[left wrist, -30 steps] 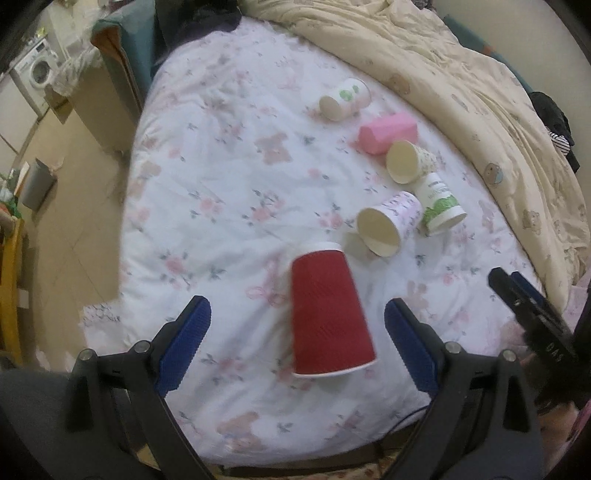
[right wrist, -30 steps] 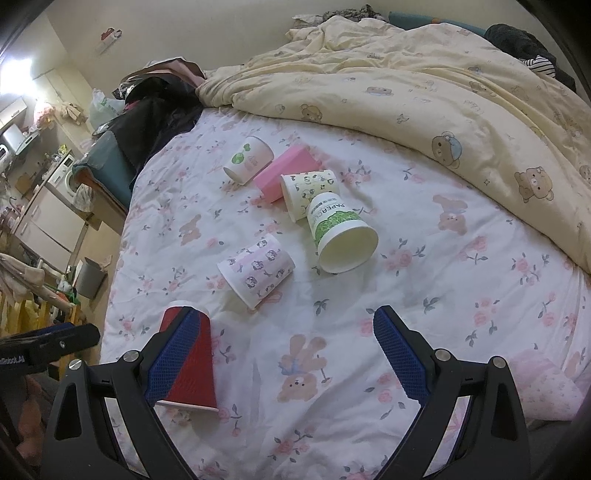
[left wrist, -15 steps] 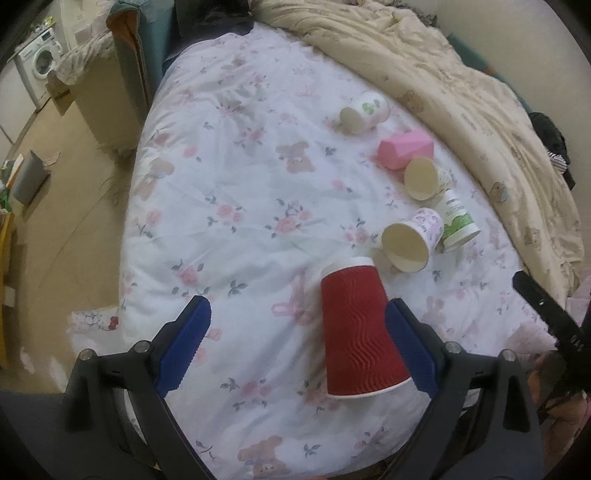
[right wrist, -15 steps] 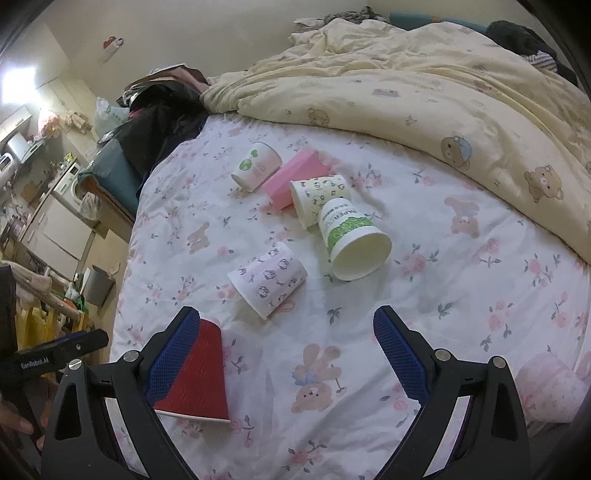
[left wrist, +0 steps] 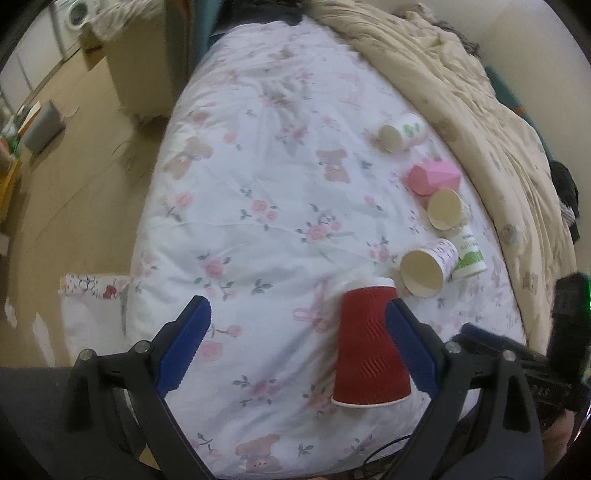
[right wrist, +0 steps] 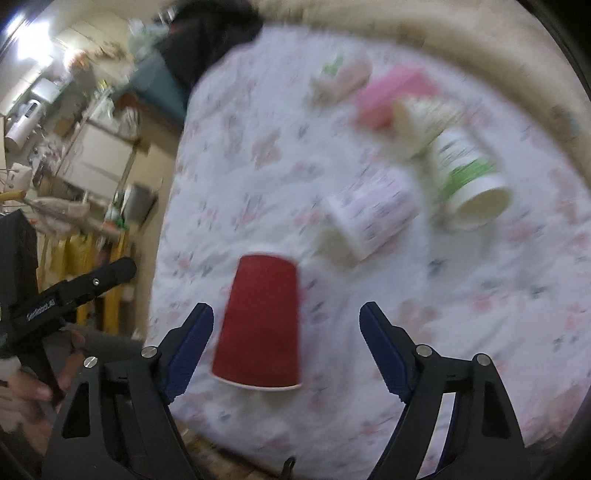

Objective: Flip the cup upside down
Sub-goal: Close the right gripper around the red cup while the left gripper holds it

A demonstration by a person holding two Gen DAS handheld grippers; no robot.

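Approaching the red ribbed paper cup (right wrist: 260, 325), inverted near the floral bedsheet's (left wrist: 258, 206) front edge. My right gripper (right wrist: 286, 349) and left gripper (left wrist: 299, 349) are wide open, empty. I should centre it before closing gently.

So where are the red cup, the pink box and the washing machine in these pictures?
red cup (left wrist: 369, 347), left wrist view, middle of its ribbed side.
pink box (left wrist: 432, 177), left wrist view, its top face.
washing machine (left wrist: 75, 9), left wrist view, its round door.
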